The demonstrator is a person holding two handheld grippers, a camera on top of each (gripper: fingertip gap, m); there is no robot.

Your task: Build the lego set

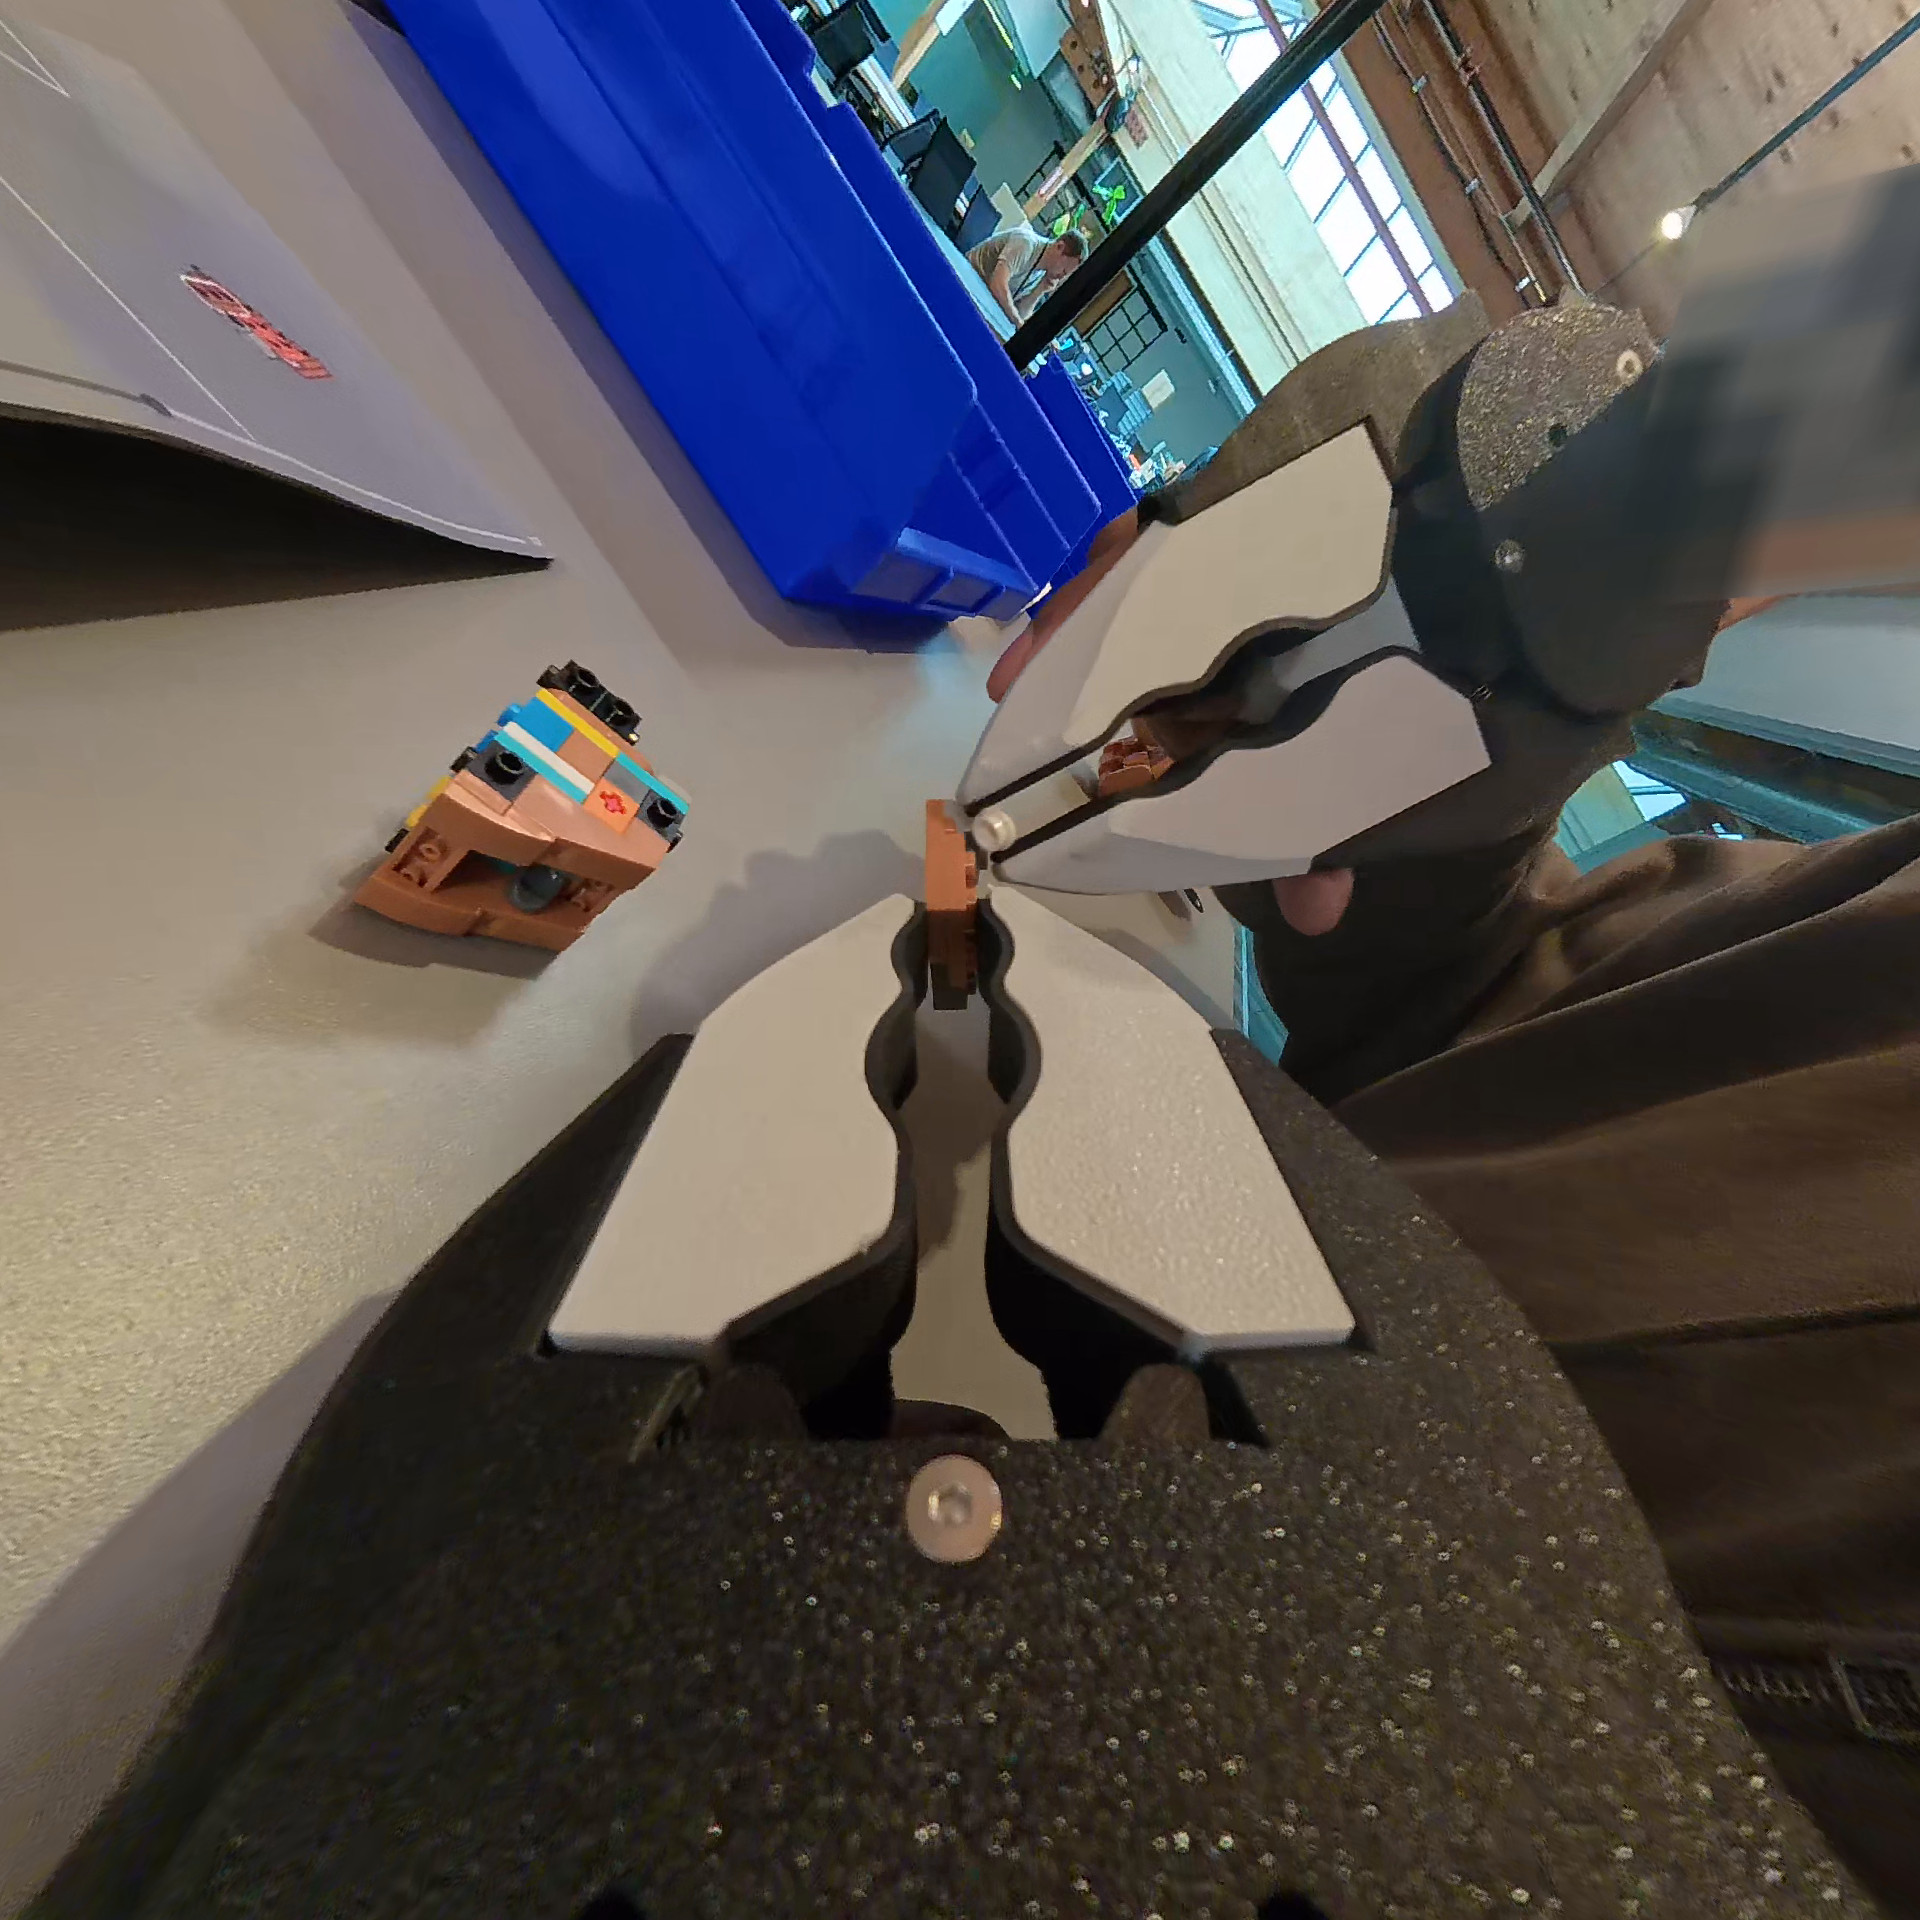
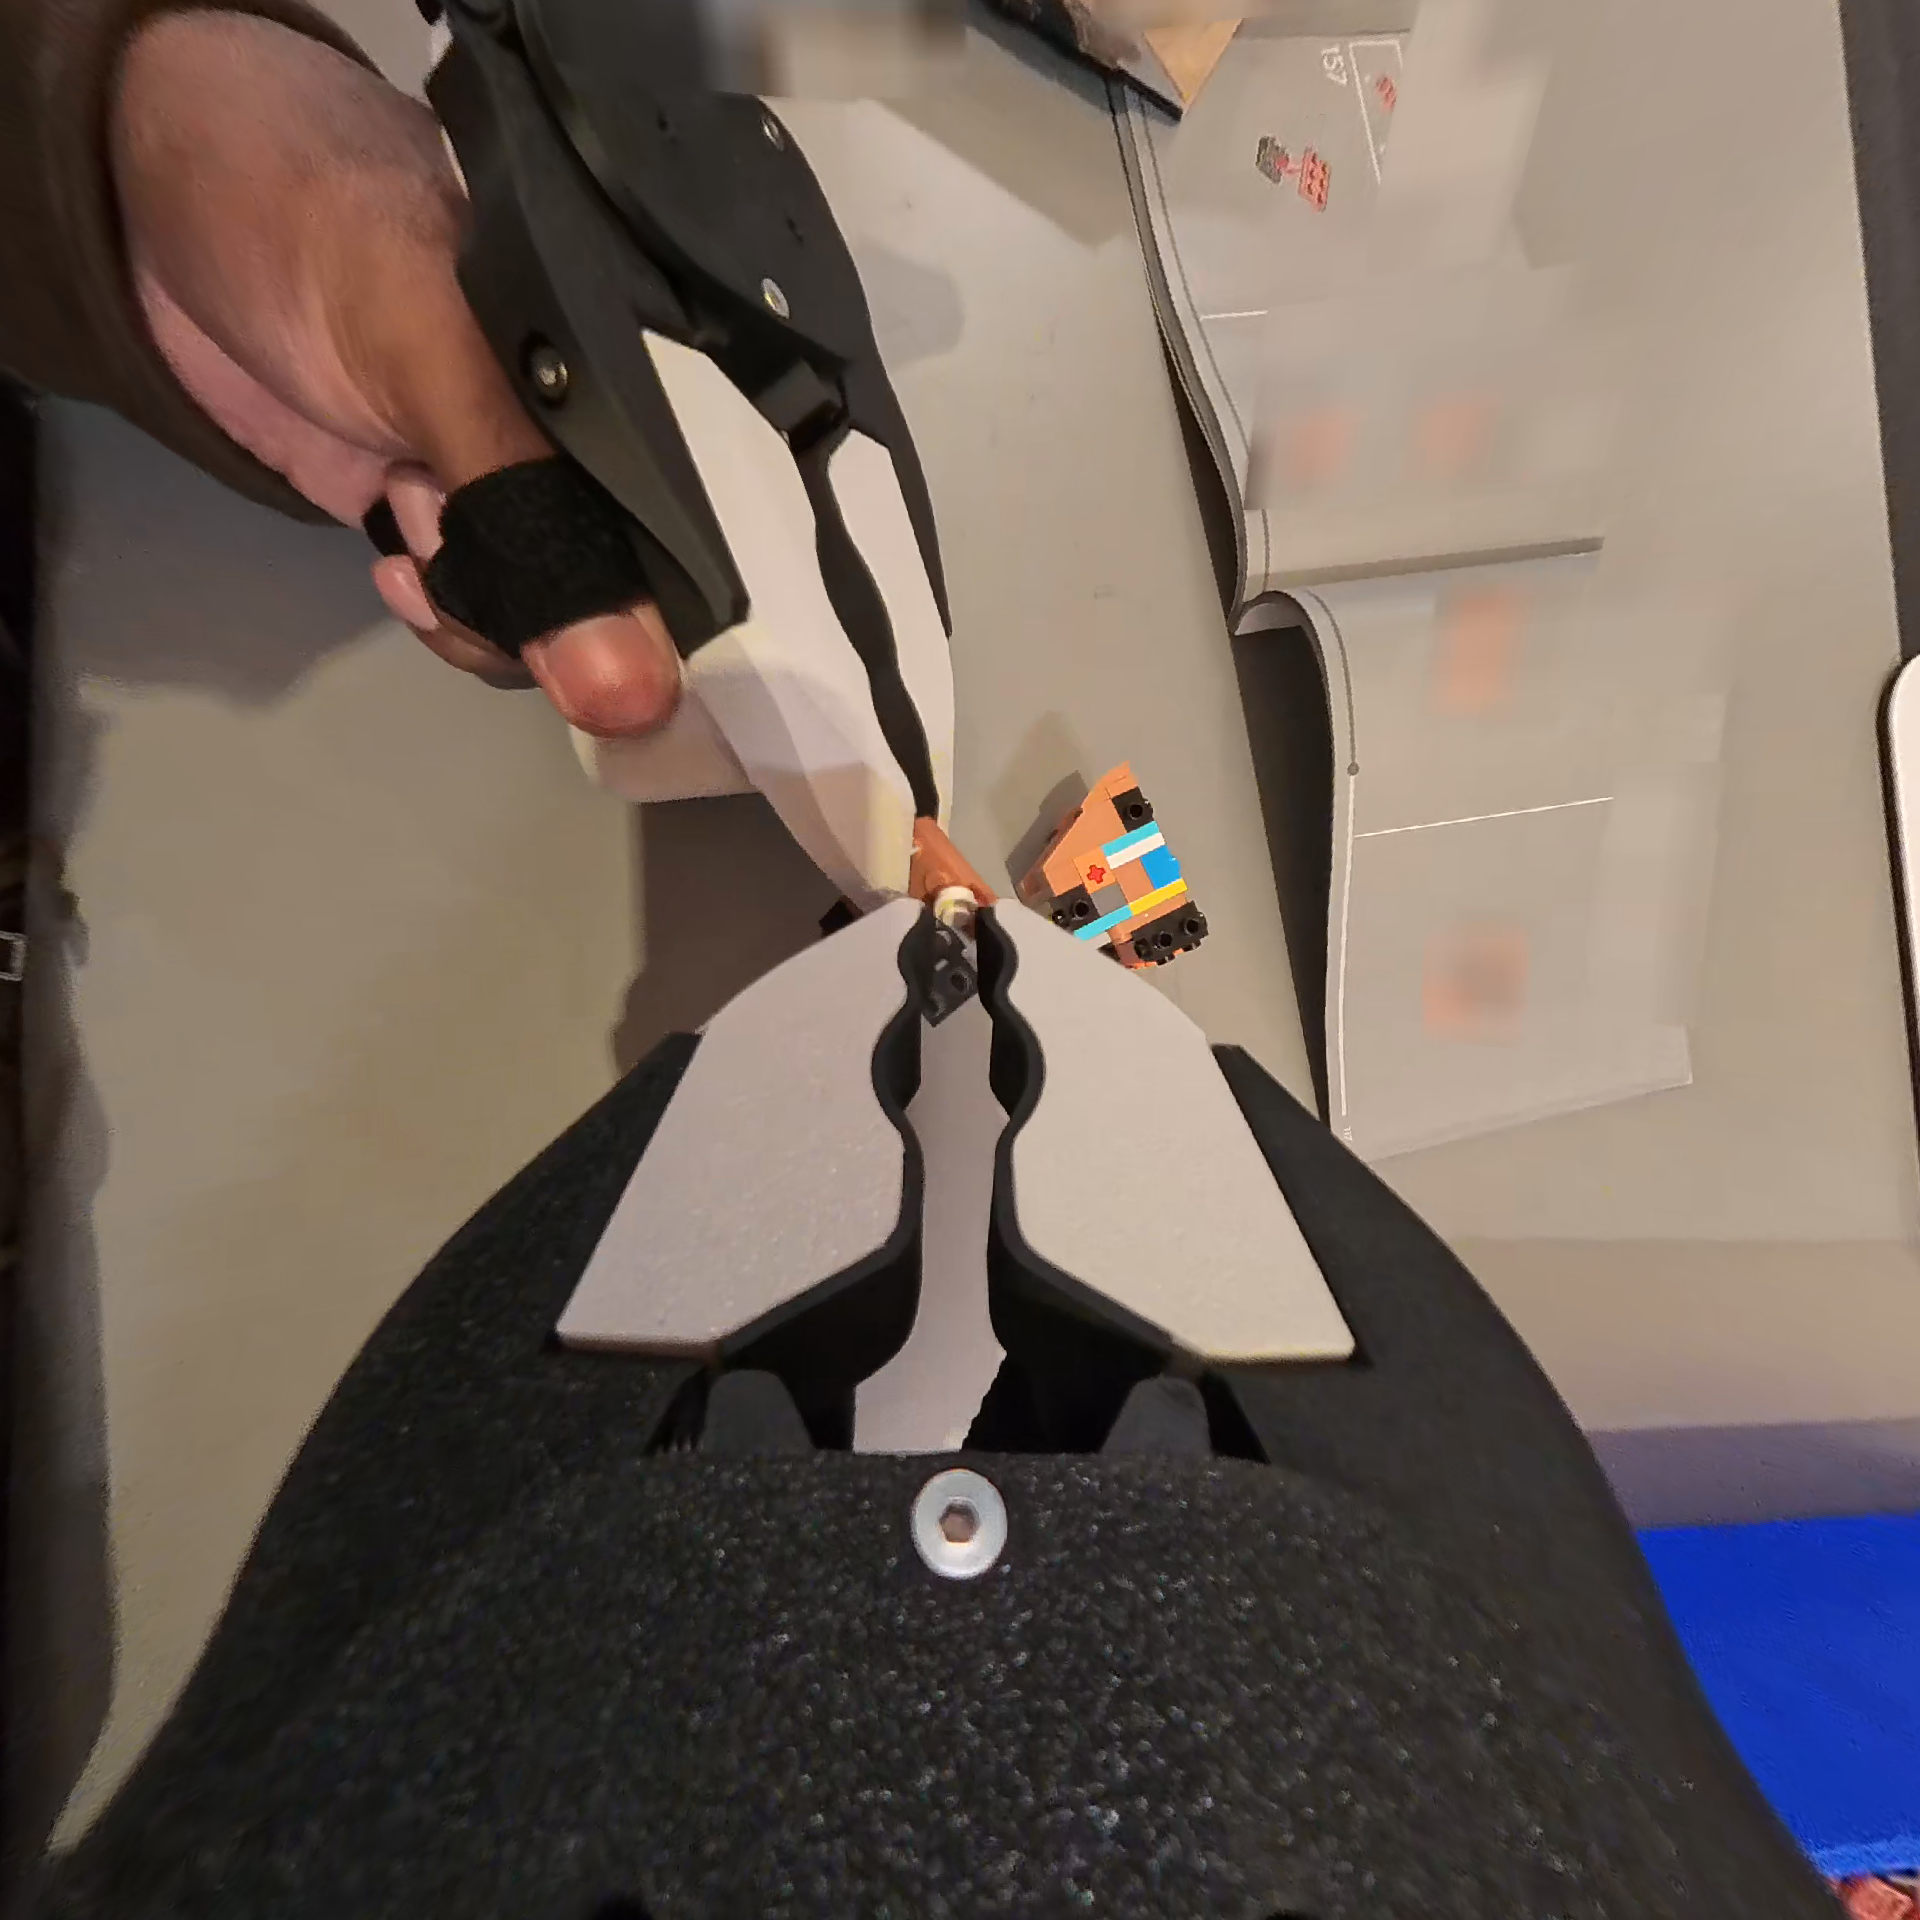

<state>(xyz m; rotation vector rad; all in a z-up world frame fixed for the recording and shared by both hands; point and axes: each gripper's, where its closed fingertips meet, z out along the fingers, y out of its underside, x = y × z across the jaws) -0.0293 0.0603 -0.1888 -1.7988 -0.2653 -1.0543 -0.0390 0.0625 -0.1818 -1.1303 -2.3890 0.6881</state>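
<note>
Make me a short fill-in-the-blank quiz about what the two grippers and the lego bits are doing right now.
1. The left gripper is shut on a flat ____ piece.
2. The right gripper holds a small ____ piece with a white stud at its tip.
3. The part-built model lies on the ____, apart from both grippers.
4. The bin beyond the model is ____.

Missing words: brown; black; table; blue
</note>
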